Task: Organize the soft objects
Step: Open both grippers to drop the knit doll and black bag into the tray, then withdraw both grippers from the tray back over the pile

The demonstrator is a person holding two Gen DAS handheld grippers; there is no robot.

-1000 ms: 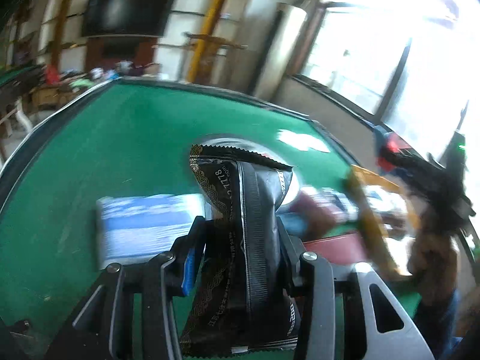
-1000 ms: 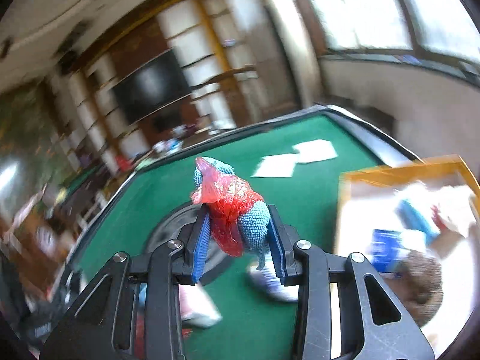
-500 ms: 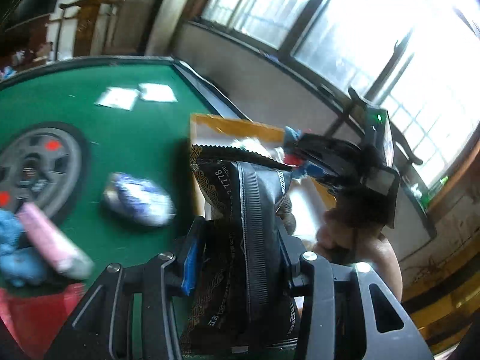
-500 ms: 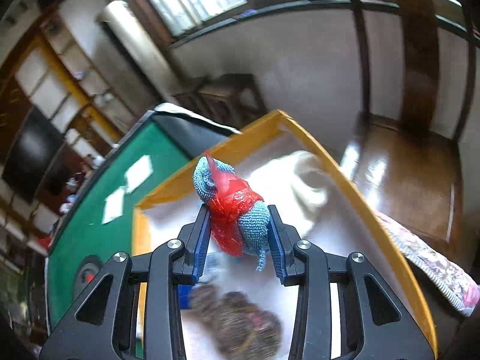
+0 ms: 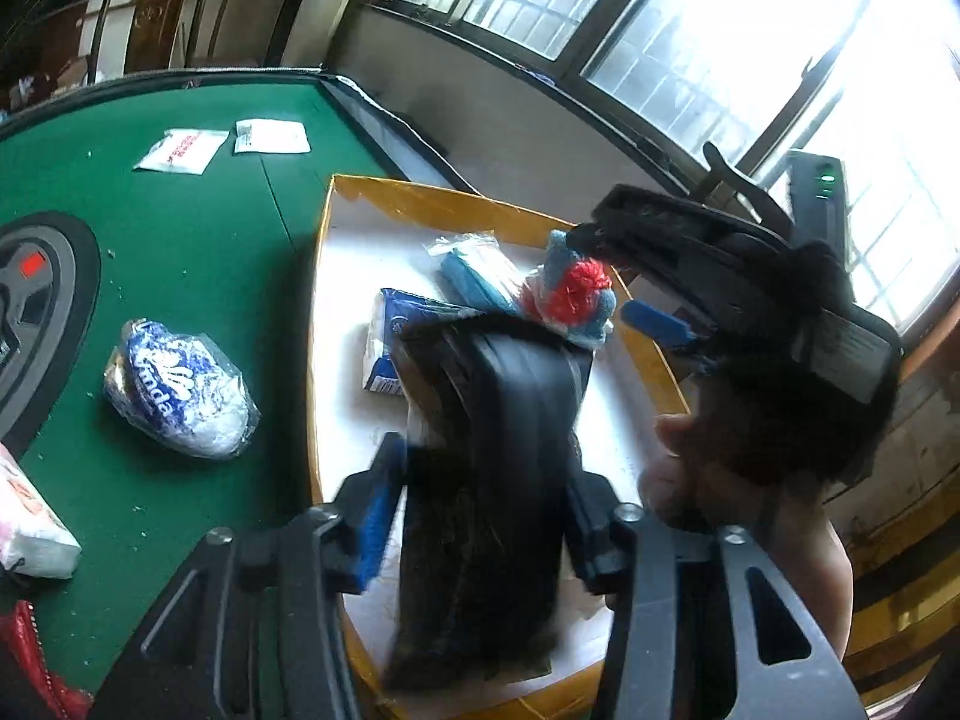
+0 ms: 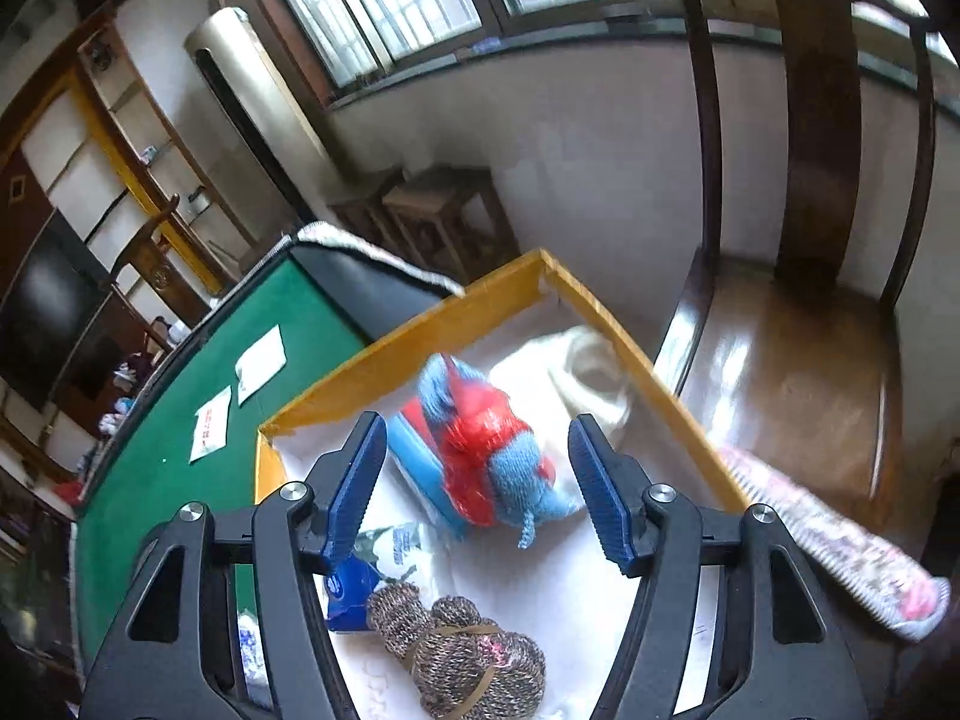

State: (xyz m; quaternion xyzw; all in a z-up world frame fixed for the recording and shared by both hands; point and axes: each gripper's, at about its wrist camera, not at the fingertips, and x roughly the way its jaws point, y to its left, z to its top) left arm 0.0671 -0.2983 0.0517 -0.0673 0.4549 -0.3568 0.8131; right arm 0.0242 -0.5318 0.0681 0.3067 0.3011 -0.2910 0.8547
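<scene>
Count: one yellow-rimmed white tray (image 5: pixel 324 276); one black foil pouch (image 5: pixel 498 480); one blue-and-red knitted toy (image 6: pixel 498 456); two white paper sachets (image 5: pixel 180 150) on the green bench (image 5: pixel 180 252); one brown yarn bundle (image 6: pixel 462 654).

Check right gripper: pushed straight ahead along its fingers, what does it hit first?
Likely the blue-and-red knitted toy, loose between the opening jaws of the right gripper, with the yellow-rimmed box floor behind it. Depth is unclear.
</scene>
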